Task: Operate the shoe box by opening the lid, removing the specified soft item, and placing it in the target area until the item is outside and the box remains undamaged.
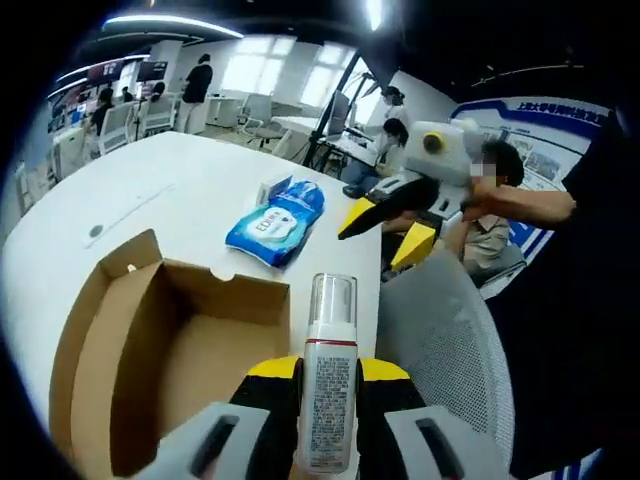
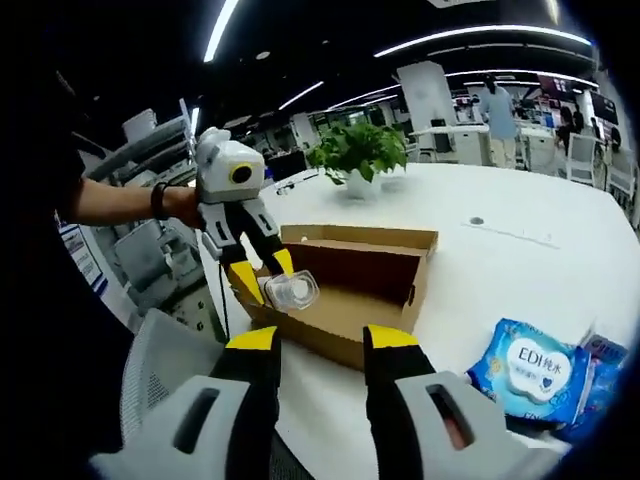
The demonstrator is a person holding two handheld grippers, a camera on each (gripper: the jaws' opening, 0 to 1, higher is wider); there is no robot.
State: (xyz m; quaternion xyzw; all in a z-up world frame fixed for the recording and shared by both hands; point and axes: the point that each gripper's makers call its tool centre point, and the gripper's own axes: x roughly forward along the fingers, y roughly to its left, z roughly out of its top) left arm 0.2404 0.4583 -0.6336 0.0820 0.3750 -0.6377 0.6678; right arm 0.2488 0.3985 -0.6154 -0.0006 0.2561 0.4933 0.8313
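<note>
Bottom centre of the left gripper view: left gripper (image 1: 328,385) pinching an upright bottle (image 1: 329,375) beside the open box (image 1: 190,330). Right gripper (image 2: 320,345) spread, holding nothing; wipes pack (image 2: 530,370) lower right.

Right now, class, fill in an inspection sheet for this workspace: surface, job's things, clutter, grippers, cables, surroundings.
Surface: white table, long and curved.
Job's things: open cardboard shoe box, lid flap up; blue wet-wipes pack lies on the table outside it.
Clutter: small packet beside the wipes.
Grippers: left gripper shut on a clear-capped pump bottle at the box's edge; right gripper open, holding nothing.
Cables: nothing seen.
Surroundings: grey mesh chair, potted plant on the table, people at desks behind, ceiling strip lights.
</note>
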